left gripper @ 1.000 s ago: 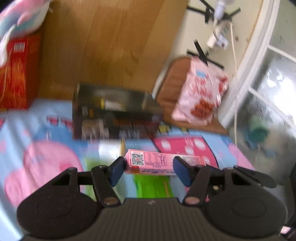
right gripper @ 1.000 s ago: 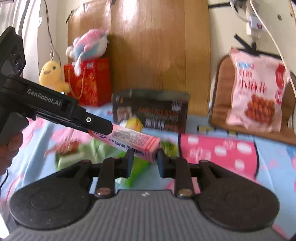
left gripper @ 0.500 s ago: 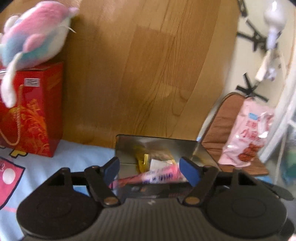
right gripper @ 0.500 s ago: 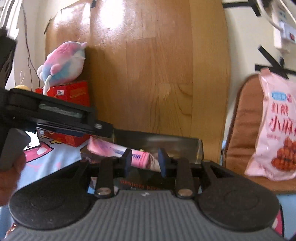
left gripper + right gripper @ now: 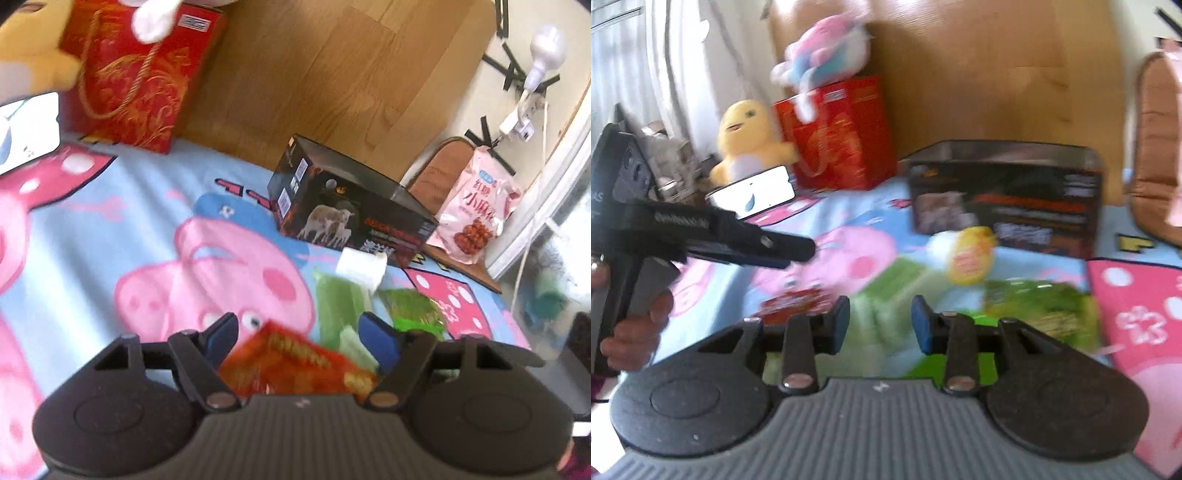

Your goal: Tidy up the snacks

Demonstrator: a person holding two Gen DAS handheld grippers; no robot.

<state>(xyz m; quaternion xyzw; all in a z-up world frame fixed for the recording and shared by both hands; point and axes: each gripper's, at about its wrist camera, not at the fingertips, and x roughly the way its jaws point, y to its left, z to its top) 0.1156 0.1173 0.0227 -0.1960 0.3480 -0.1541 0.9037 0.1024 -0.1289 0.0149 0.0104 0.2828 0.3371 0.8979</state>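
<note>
Snacks in crinkly packets lie on soft cartoon blanket; both claws (left, right) spread, empty.

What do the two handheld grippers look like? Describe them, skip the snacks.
Both match: the left gripper and right gripper each have a grey ribbed body, two round black side housings, black linkage arms with silver rivets, and blue-padded jaws. Seen side-on from the right wrist camera, the left one is a black pistol-grip tool with faint white lettering, too blurred to read. No sleeve is visible.
</note>
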